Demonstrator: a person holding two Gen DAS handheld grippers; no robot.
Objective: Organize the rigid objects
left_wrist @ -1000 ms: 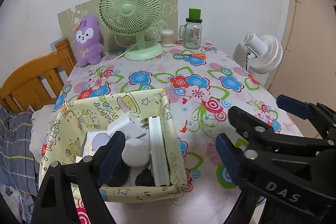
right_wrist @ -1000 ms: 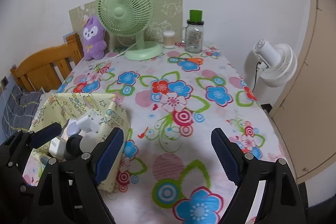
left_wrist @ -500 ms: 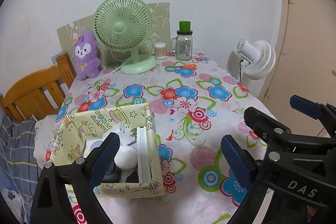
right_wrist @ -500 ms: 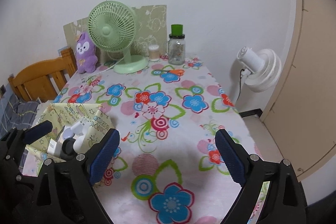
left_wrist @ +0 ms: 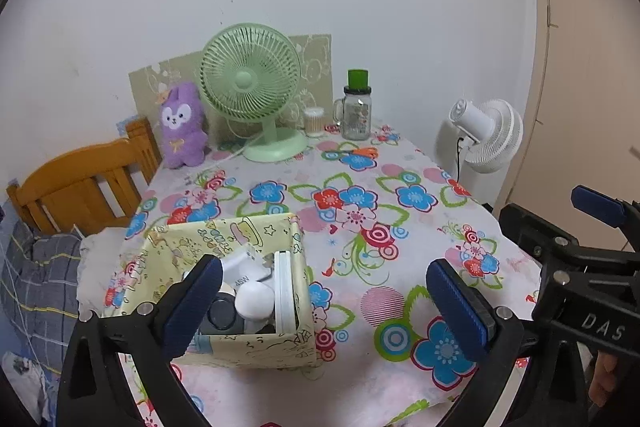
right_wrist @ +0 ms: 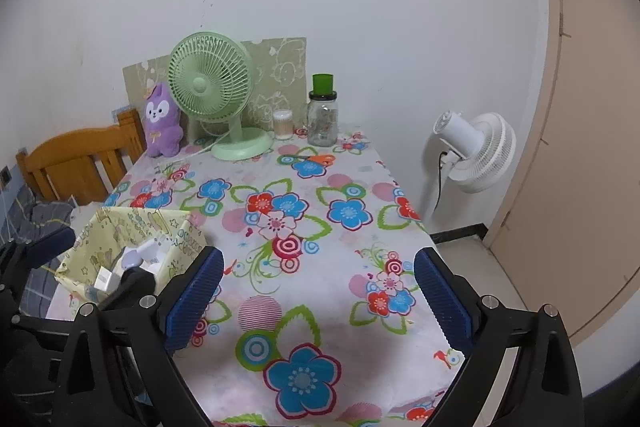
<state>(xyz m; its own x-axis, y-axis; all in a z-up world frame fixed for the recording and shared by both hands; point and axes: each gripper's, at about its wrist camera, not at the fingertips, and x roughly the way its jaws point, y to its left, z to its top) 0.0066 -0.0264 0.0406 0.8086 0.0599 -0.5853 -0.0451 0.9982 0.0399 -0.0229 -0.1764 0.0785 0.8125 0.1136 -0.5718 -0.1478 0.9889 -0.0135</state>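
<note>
A yellow patterned fabric box (left_wrist: pixel 224 239) stands on the near left of the flowered table (left_wrist: pixel 360 211). It holds several rigid items: a white round object (left_wrist: pixel 256 301), a white flat case (left_wrist: pixel 286 291), a white charger (left_wrist: pixel 240 267) and a dark grey device (left_wrist: pixel 220 315). My left gripper (left_wrist: pixel 324 311) is open and empty, above the table's front edge, just right of the box. My right gripper (right_wrist: pixel 316 299) is open and empty over the table's front. The box also shows in the right wrist view (right_wrist: pixel 132 247).
At the back stand a green desk fan (left_wrist: pixel 252 95), a purple plush toy (left_wrist: pixel 182 125), a cotton swab jar (left_wrist: pixel 314 121) and a glass jar with green lid (left_wrist: pixel 357 107). A wooden chair (left_wrist: pixel 80 183) is left of the table, a white floor fan (left_wrist: pixel 486 135) right.
Both grippers have pulled back and up from the table, so the box and table look smaller and farther. Both stay open and empty.
</note>
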